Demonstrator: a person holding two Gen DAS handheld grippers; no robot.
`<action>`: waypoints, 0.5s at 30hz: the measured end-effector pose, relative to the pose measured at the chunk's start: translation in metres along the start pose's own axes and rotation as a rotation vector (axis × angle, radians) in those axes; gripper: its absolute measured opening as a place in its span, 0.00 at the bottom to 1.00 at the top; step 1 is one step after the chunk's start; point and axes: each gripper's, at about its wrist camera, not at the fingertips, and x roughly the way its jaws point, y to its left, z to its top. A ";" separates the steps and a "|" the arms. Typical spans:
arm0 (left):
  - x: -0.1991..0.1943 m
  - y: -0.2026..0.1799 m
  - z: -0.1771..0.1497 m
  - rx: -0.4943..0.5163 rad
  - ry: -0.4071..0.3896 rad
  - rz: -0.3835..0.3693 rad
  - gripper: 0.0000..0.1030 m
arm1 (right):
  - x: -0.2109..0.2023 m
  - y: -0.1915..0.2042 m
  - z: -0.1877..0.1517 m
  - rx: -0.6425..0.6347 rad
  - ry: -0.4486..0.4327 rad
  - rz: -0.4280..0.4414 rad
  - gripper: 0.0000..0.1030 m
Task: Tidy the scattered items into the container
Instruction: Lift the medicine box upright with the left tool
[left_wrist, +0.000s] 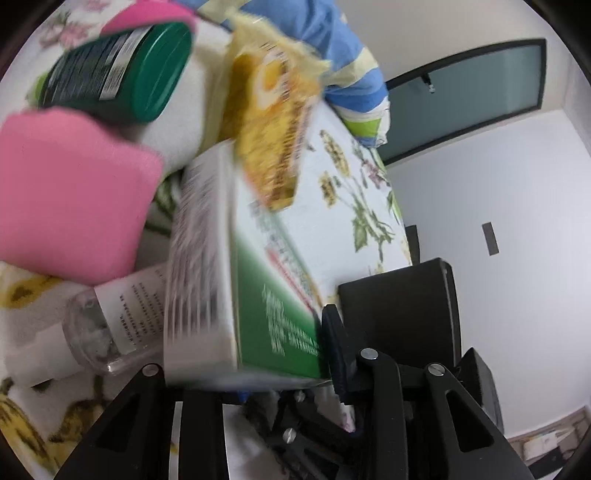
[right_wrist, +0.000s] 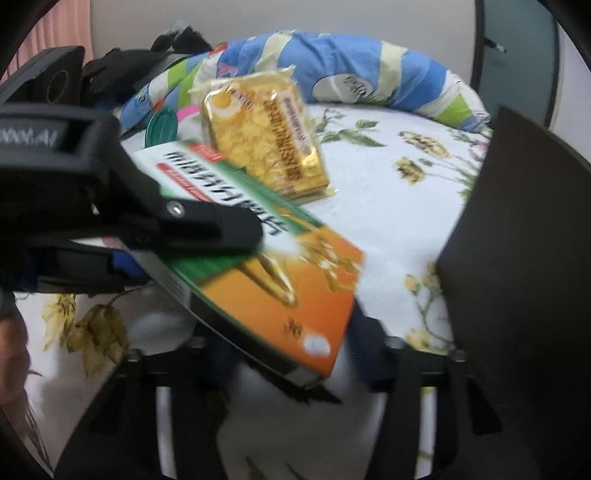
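My left gripper (left_wrist: 258, 373) is shut on a green, white and orange box (left_wrist: 236, 280) and holds it above the flowered bedsheet. In the right wrist view the same box (right_wrist: 266, 273) hangs in front of the camera with the left gripper's black finger (right_wrist: 214, 229) clamped across it. My right gripper (right_wrist: 280, 373) sits just under the box's orange end; its jaws are spread and I cannot tell if they touch it. A yellow snack packet (right_wrist: 266, 136) lies behind the box. The black container (right_wrist: 517, 266) stands at the right.
A pink sponge (left_wrist: 70, 192), a dark green bottle (left_wrist: 122, 70) and a clear bottle with a white cap (left_wrist: 107, 325) lie on the bed to the left. A blue striped pillow (right_wrist: 351, 62) lies along the back. The bed edge and a white wall are to the right.
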 end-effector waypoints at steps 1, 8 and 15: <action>-0.001 -0.004 0.000 0.011 -0.002 0.010 0.30 | -0.002 -0.002 0.000 0.015 -0.004 0.010 0.36; -0.020 -0.022 -0.002 0.029 -0.039 -0.003 0.30 | -0.030 0.001 -0.002 0.032 -0.085 0.019 0.27; -0.041 -0.045 -0.004 0.051 -0.099 -0.049 0.30 | -0.060 -0.004 0.003 0.091 -0.216 0.080 0.38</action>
